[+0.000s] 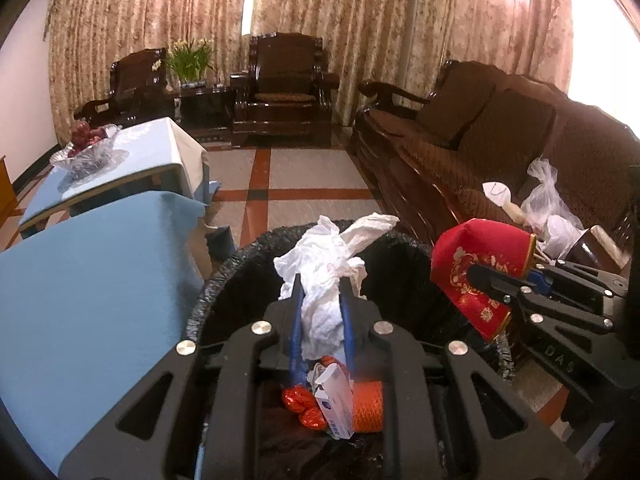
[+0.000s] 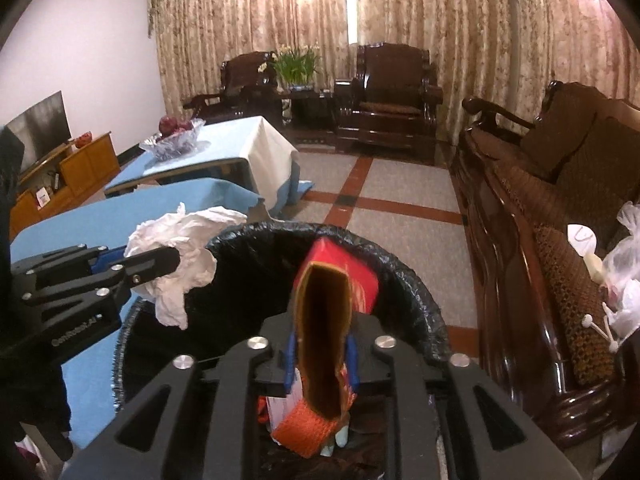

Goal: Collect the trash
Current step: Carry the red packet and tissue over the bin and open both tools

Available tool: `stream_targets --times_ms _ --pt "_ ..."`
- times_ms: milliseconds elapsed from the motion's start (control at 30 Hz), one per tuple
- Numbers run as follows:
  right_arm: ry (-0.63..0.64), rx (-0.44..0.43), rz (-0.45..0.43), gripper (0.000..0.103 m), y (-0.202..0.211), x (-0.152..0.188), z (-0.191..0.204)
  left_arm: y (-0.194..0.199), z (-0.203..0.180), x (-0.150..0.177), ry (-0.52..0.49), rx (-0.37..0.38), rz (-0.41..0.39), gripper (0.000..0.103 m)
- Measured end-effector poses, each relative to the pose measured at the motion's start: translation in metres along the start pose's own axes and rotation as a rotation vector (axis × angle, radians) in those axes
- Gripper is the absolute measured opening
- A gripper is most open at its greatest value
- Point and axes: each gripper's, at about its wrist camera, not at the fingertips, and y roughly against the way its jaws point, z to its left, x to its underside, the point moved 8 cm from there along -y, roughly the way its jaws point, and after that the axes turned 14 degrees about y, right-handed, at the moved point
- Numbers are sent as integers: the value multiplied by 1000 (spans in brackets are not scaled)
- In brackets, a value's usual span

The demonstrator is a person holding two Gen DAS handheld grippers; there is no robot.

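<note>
- The left gripper (image 1: 320,292) is clamped on a crumpled white tissue (image 1: 328,272), its 2 blue-padded fingers (image 1: 296,320) pressing the wad from either side, right above the open mouth of the trash bin (image 1: 224,276).
- The right gripper (image 2: 320,344) is closed on a flattened red paper bag (image 2: 324,320), gold-brown inside and printed with white figures outside, and holds it above the same bin; in the left wrist view the bag (image 1: 480,268) hangs over the bin's right rim.
- The bin is lined with a black plastic bag (image 2: 400,272) folded over its rim.
- Inside the bin lie an orange net (image 1: 368,408), shiny red foil wrappers (image 1: 300,404) and a small white box (image 1: 336,404) with blue print.
- Left of the bin, touching or just beside it, stands a table under a blue cloth (image 1: 96,280).
- Beyond it a second blue-covered table (image 2: 224,148) carries a glass bowl of red fruit (image 2: 176,136).
- On the right, a dark wooden sofa (image 1: 500,128) holds clear plastic bags (image 1: 548,200) and other small litter.
- Farther back, 2 dark wooden armchairs (image 1: 284,84) flank a side table with a potted flowering plant (image 1: 190,58).
- Patterned curtains (image 1: 340,20) close the far wall; a television (image 2: 40,128) sits on a wooden cabinet (image 2: 64,176) at the left.
</note>
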Motion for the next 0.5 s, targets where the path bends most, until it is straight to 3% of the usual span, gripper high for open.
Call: stream_targets --times_ms 167,233,333,400,500 --pt "-10 5 23 29 -13 10 -3 -10 4 -1 29 11 23 36" --pt "-13 9 26 50 -14 13 -3 -11 7 -1 33 5 24 40" --pt "-9 19 21 59 -11 13 -2 -12 11 -2 43 3 24 50" --pt "-4 24 23 76 -9 13 -1 -10 13 -3 48 0 21 56" --pt "-4 31 20 89 -3 13 1 -3 17 -6 53 -10 7 72"
